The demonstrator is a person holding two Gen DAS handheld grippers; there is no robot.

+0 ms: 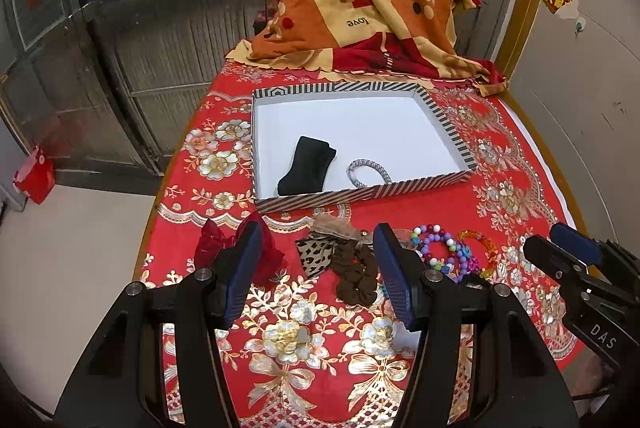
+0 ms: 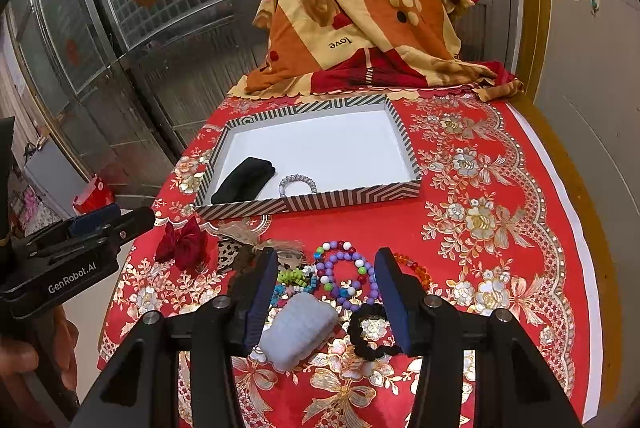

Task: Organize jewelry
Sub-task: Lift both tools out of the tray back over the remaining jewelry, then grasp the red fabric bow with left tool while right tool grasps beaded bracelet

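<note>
Mid-sorting: both jaws apart, empty, near side of striped tray (image 2: pixel 352 197); next, closing on purple bead bracelet (image 2: pixel 347 278).

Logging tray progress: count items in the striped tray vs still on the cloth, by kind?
In striped tray: 2 (black pouch, silver bracelet)
Beaded bracelets on cloth: at least 4
Hair ties/bows: at least 3
Pale blue pouch: 1
Total: at least 10

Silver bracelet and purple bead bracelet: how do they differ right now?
The silver bracelet already lies inside the striped tray; the purple bead bracelet lies outside it on the red tablecloth. The silver one is a single pale colour; the purple one mixes coloured beads and looks larger. Both are closed loops lying flat.
</note>
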